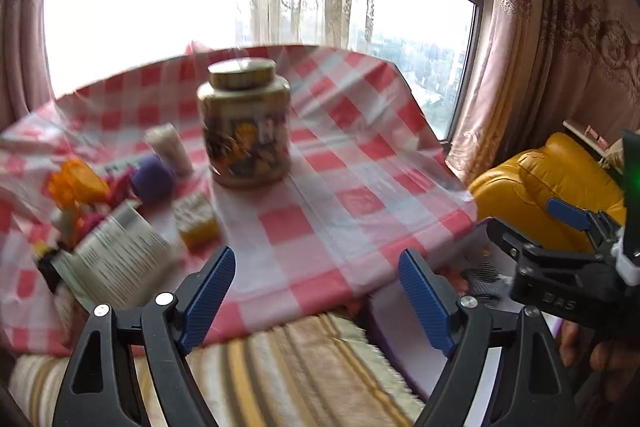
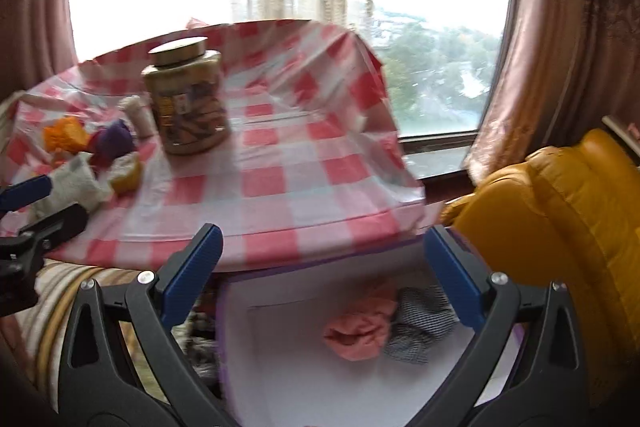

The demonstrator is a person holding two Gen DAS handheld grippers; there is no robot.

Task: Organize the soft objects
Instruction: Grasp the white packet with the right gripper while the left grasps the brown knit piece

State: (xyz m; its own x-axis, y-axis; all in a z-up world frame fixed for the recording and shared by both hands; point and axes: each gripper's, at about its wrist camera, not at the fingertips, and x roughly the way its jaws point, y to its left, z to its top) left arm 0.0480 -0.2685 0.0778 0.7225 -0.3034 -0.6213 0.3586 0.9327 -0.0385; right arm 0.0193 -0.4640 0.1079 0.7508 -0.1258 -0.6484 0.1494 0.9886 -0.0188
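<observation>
From the left wrist, the left hand-held gripper (image 1: 316,291) gapes wide and empty near the bench (image 1: 340,195); soft toys (image 1: 152,179) sit far left beside a tall jar (image 1: 244,123), which a blurred reach could topple; from the right wrist, the right hand-held gripper (image 2: 324,275) hangs wide, empty, over the box (image 2: 280,347) holding cloths (image 2: 360,331); later drops may miss it.

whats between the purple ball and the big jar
A small pale bottle stands between the purple ball and the jar, close to both. It shows in both wrist views.
</observation>
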